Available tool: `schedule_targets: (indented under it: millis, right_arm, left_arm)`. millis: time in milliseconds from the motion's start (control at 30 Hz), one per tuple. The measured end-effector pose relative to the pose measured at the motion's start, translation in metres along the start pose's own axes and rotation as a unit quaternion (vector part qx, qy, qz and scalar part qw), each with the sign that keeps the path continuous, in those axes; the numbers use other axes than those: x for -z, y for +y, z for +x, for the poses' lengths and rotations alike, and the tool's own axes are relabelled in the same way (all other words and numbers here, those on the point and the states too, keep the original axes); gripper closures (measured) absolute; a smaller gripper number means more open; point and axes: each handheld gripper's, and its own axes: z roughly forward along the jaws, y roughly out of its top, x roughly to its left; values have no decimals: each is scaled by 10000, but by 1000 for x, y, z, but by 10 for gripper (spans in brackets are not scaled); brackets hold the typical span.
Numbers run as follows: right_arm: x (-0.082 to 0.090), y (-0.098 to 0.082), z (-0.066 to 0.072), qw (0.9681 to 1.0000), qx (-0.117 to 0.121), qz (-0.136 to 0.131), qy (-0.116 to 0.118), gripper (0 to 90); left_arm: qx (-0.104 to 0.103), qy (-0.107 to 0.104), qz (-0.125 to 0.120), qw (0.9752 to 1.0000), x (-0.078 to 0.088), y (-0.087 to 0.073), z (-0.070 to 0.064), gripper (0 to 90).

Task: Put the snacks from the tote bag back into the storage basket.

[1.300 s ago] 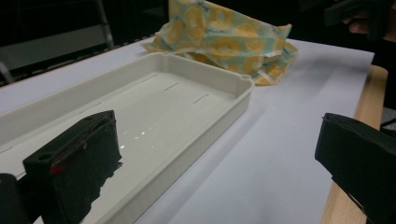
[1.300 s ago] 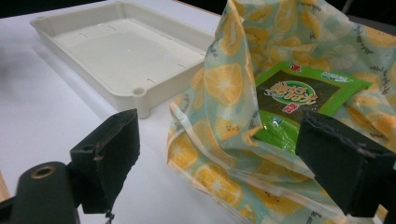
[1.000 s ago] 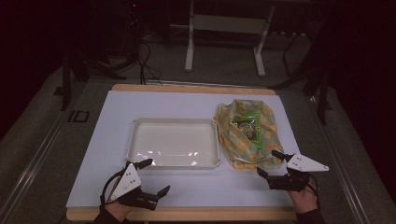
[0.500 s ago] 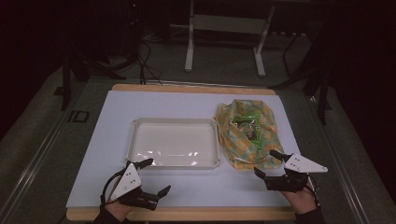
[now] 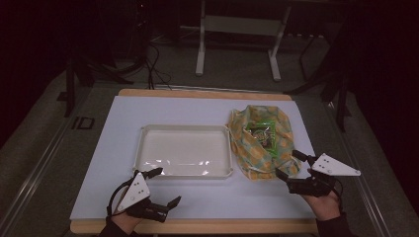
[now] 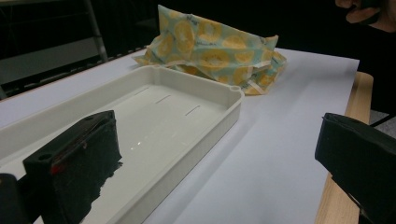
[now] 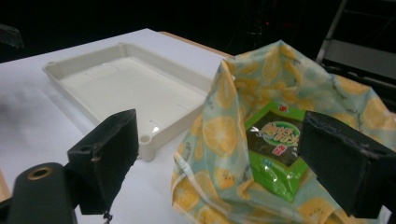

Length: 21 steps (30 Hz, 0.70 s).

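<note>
Lemon-print cloth bag (image 5: 260, 140) lies on the desk (image 5: 197, 111) beside the white tray (image 5: 184, 151), green packet (image 7: 275, 147) inside, tray empty. My right gripper (image 5: 291, 166) and left gripper (image 5: 164, 186) are spread, grasping nothing; I judge nothing transferred yet.

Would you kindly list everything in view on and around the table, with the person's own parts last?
Tray: one, white, middle of the table, nothing in it.
Bag: one, yellow and teal lemon print, right of the tray, mouth open.
Packet: one, green, inside the bag.
Sheet: one, white, covering the tabletop.
Table: one, wooden, edges showing round the sheet.
Stand: one, grey metal, on the floor beyond the table.
Left claw: one, black, open, near the tray's near left corner.
Right claw: one, black, open, at the bag's near edge.
</note>
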Motion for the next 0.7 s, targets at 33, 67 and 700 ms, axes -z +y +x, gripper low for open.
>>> schedule_targets:
  millis: [33, 67, 700]
  right_arm:
    - [0, 3, -1, 10000, 20, -7, -25, 122]
    - [0, 4, -1, 10000, 25, -32, -2, 122]
    - [-7, 29, -11, 9997, 188, -101, -103, 111]
  left_arm:
    - [-4, 5, 9, 10000, 0, 0, 0, 4]
    - [-8, 8, 12, 10000, 0, 0, 0, 4]
    - [15, -27, 0, 10000, -1, 0, -1, 4]
